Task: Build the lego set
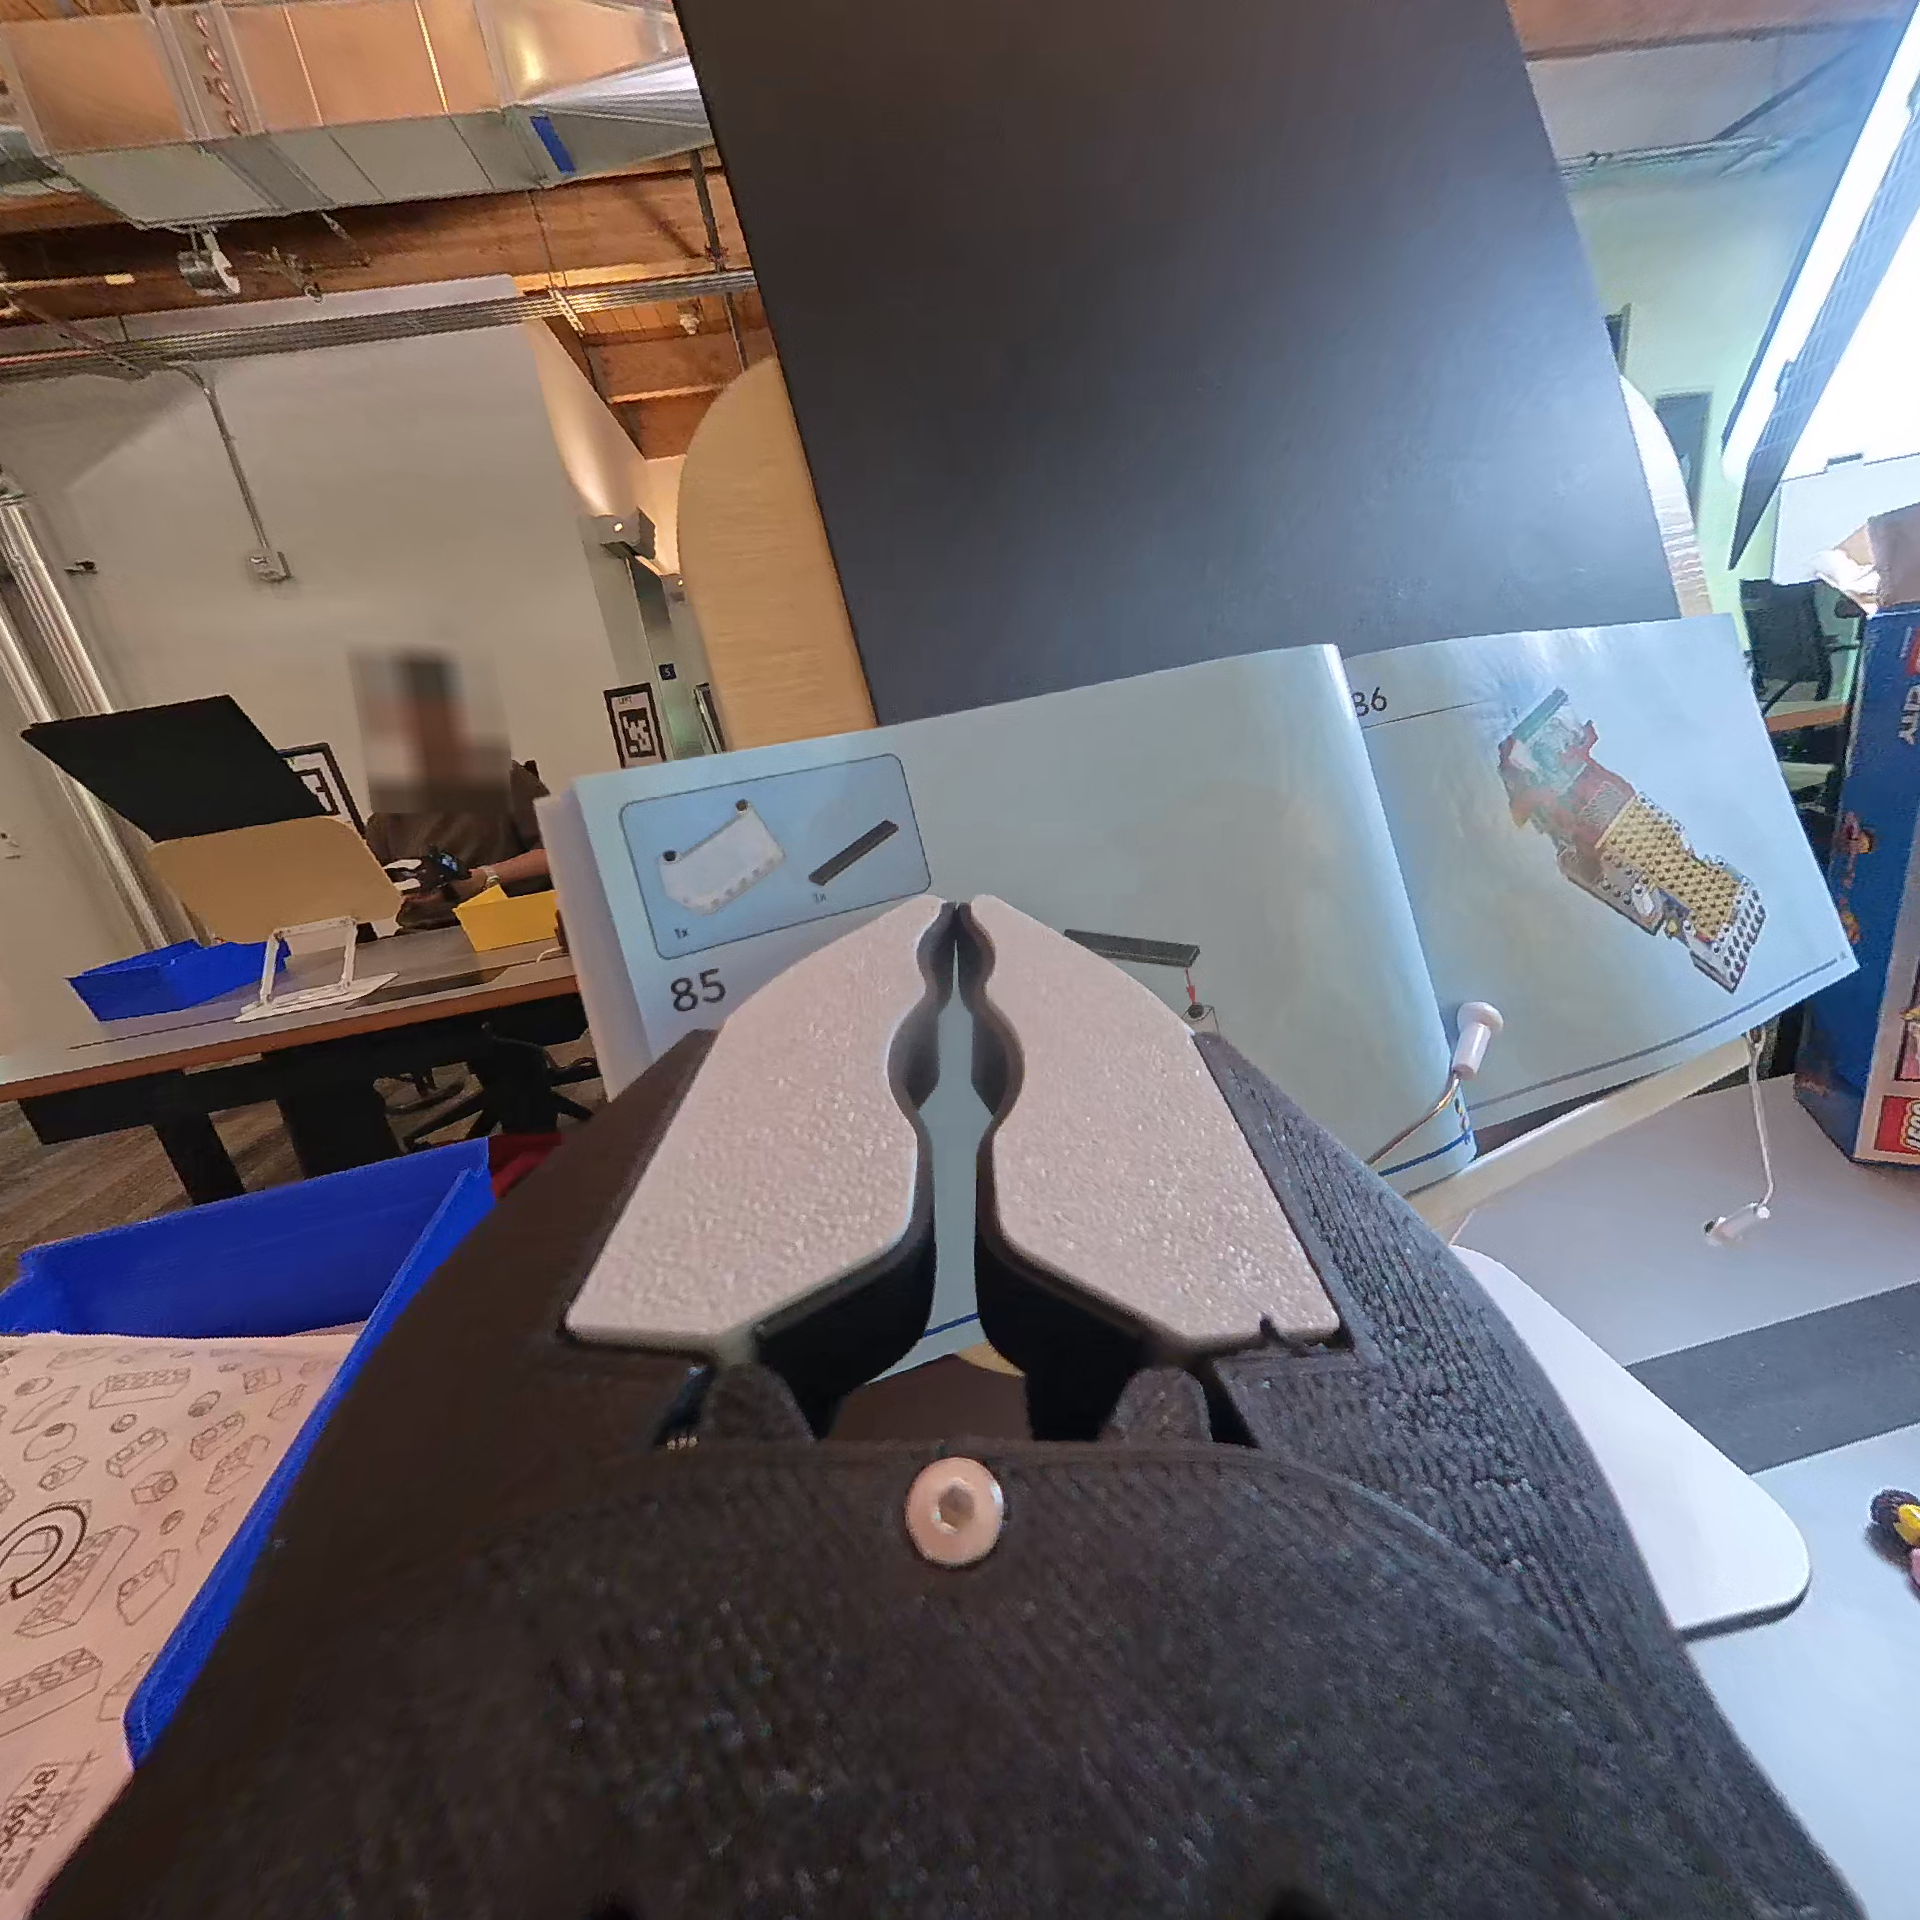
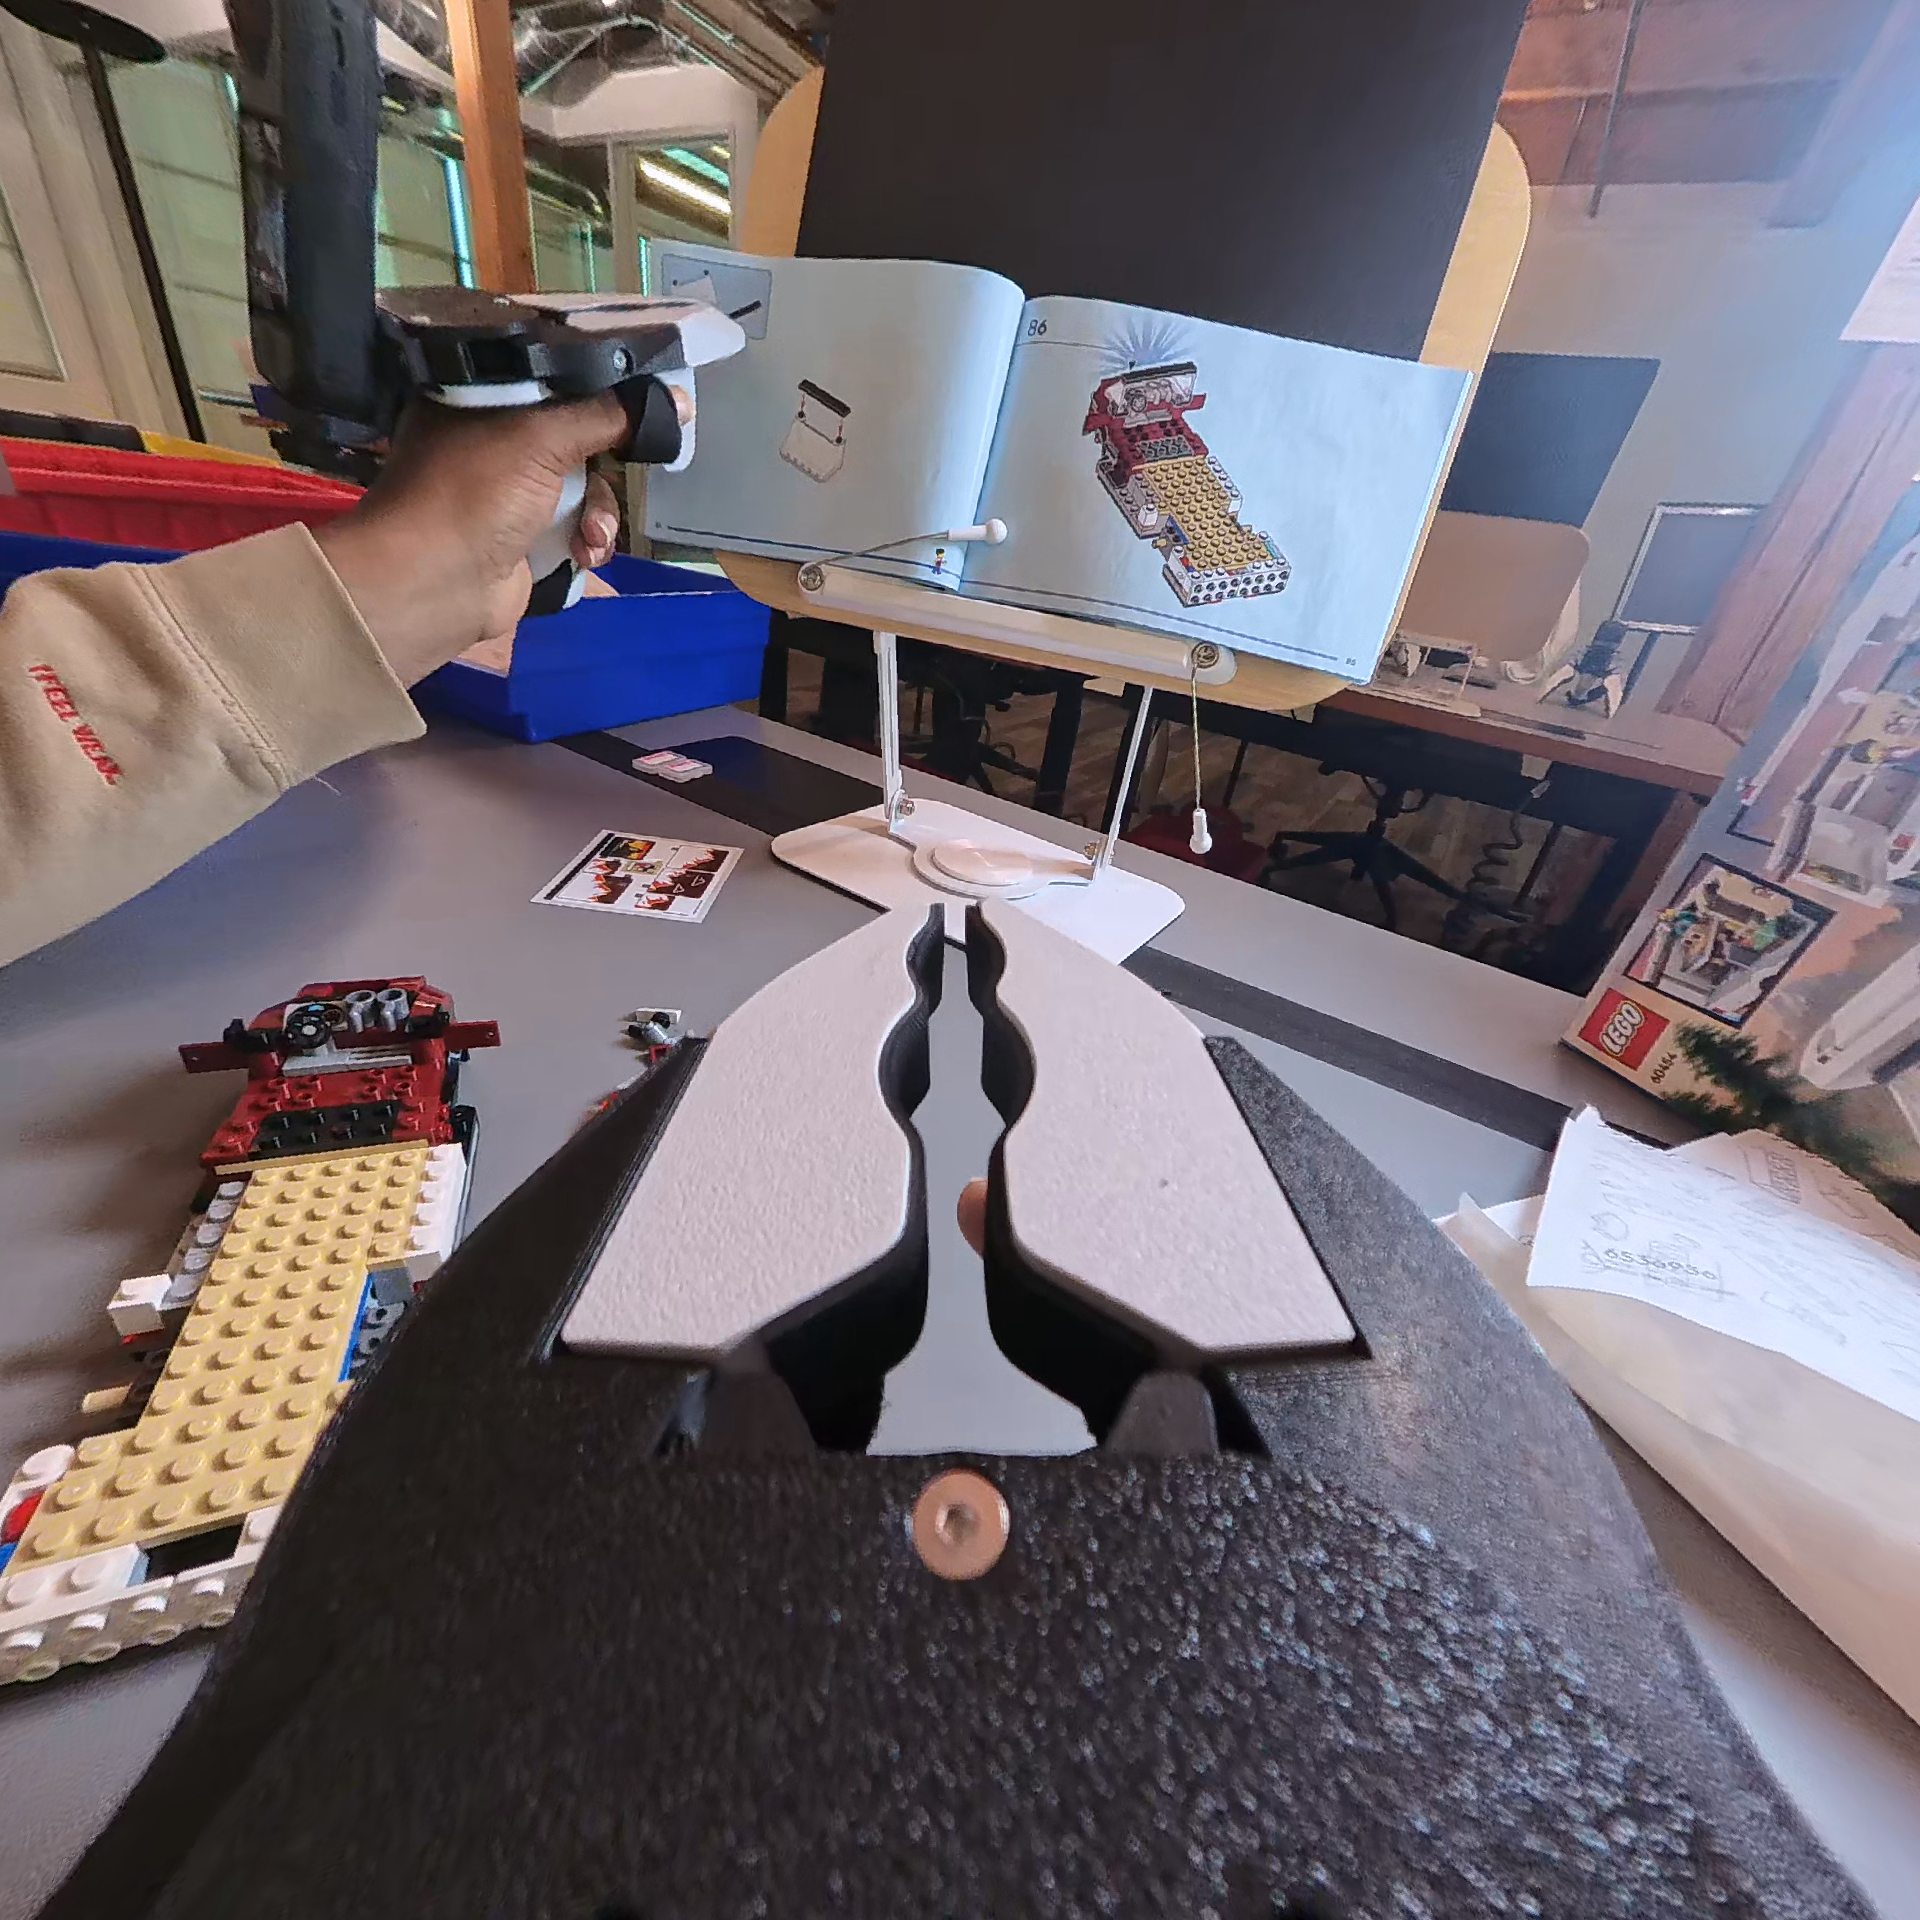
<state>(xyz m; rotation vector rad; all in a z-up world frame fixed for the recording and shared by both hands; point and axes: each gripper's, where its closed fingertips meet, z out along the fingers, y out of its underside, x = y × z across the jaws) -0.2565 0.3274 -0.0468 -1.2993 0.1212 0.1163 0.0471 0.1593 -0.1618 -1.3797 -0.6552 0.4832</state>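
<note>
You are holding the left gripper [image 2: 727, 330] raised before the left page of the open instruction booklet [image 1: 1091, 790] on its stand, fingertips together on nothing. The right gripper [image 2: 956, 920] is hovering low over the bench [image 2: 436, 935], parted by a sliver and empty, with the brick model [image 2: 260, 1226] lying to its left.

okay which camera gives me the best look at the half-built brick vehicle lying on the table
The right wrist view. The brick vehicle lies on the grey table left of the right gripper, showing its dark red front and tan studded deck. The left wrist view shows none of it, only its drawing in the open instruction booklet.
</note>
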